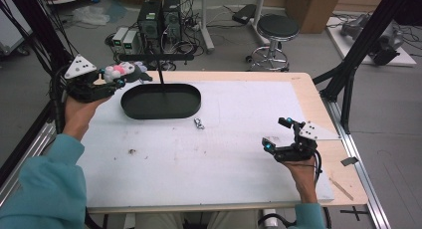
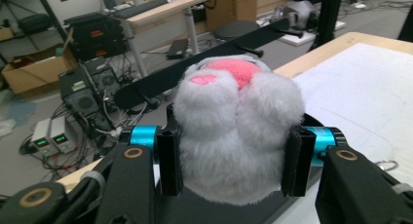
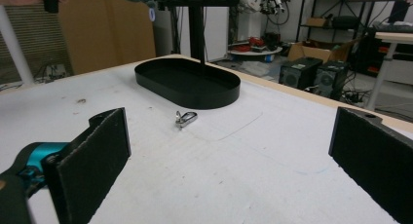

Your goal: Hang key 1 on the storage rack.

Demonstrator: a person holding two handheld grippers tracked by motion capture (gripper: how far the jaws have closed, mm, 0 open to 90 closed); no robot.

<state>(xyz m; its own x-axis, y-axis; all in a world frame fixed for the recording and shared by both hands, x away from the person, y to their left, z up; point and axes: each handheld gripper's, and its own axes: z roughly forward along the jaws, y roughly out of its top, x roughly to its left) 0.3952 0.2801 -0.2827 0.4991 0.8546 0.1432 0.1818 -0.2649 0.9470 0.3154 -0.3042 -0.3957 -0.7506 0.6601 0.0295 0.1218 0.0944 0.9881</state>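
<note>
Toy: plush toy, grey-white fur with pink patches, clamped between the jaws of the left gripper; it is held in the air over the far left corner of the tabletop, just beyond the left end of the black tray.
Left claw: clenched on the plush toy; in the left gripper view both black pads press into the fur from either side, so the hold looks firm.
Right claw: right gripper released, jaws wide apart with nothing between them; it rests low near the right edge of the tabletop, well apart from the tray.
Stand: a black post rises from the far rim of the tray and carries a horizontal black crossbar; the toy hangs close to the left end of that bar, though whether it touches the bar cannot be told.
Clip: small metal clip lying loose on the white mat just beside the near rim of the tray, apart from both grippers.
Done so far: the toy is picked up and lifted to about bar height.
Left to do: judging by the clip and the bar, the toy probably has to be hung or set down at the stand; the clip is untouched, and the free right gripper seems the likelier one to fetch it.
</note>
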